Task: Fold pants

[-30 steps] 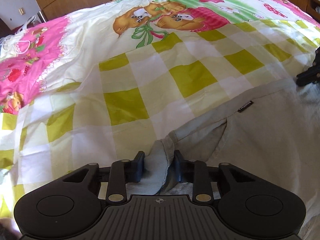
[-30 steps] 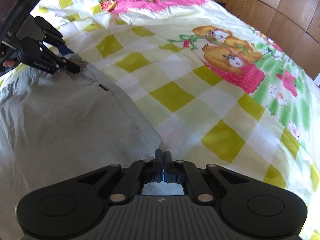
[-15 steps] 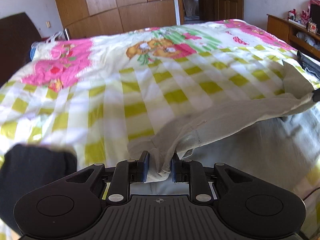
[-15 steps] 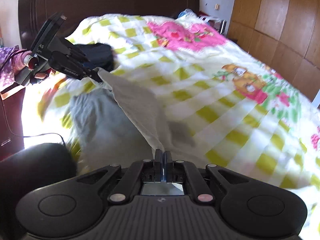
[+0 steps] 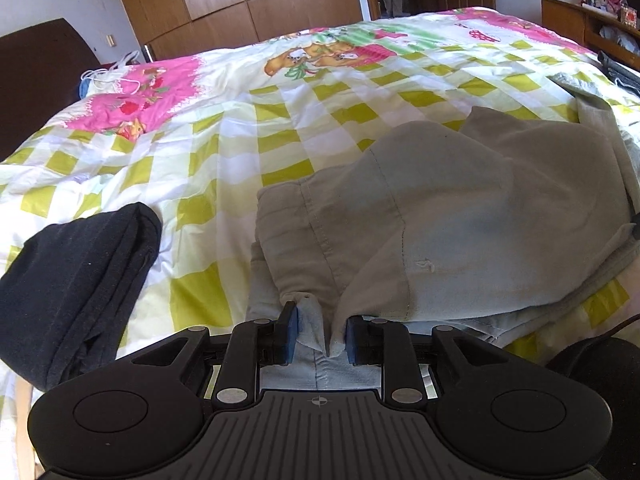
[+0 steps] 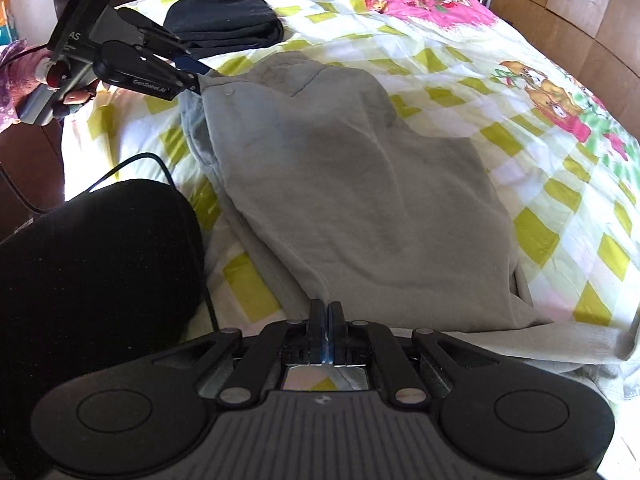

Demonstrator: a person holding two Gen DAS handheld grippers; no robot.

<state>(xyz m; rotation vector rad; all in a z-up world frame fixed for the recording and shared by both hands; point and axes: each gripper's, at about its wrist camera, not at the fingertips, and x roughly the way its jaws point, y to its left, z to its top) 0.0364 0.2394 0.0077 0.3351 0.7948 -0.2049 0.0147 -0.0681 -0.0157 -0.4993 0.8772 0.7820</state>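
Observation:
The grey pants (image 5: 460,216) lie folded over on themselves on the checked bedspread (image 5: 280,120). My left gripper (image 5: 320,334) has its jaws partly apart with a bunched corner of the pants' waistband between the pads. In the right wrist view the pants (image 6: 352,184) spread across the bed and the left gripper (image 6: 192,76) holds their far corner. My right gripper (image 6: 325,336) is shut, its pads pressed together on a thin edge of the pants at the near side.
A folded black garment (image 5: 76,280) lies on the bed left of the pants; it also shows in the right wrist view (image 6: 224,24). A dark rounded shape (image 6: 92,276) with a black cable (image 6: 132,162) fills the near left. Wooden wardrobes (image 5: 240,4) stand beyond the bed.
Both grippers carried the pants' edge up and back over toward me. The lifted layer now lies folded flat on the rest of the pants.

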